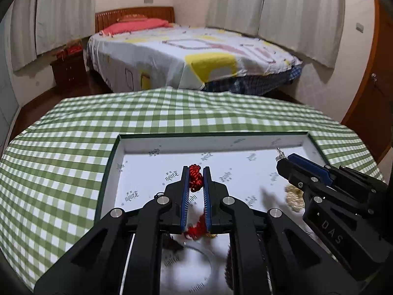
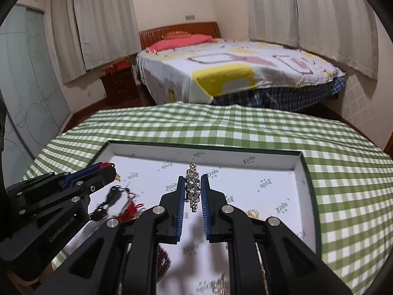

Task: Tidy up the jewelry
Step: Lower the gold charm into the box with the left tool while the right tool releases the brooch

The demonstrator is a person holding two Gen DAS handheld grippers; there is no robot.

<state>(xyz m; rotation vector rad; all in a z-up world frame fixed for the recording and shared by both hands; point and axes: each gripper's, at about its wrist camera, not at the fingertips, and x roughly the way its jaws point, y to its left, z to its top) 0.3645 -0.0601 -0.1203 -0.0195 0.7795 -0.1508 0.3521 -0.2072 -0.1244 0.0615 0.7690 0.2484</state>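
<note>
A shallow white box with a dark green rim lies on the green checked cloth. My left gripper is shut on a red braided cord piece, which hangs above the box floor. My right gripper is shut on a silver crystal piece over the box's middle. A gold piece lies in the box under the right gripper. Dark beads with a red tassel lie below the left gripper, blurred.
The table's checked cloth spreads wide on both sides of the box. Beyond it stands a bed with a patterned sheet, a dark nightstand, curtains and a wooden door.
</note>
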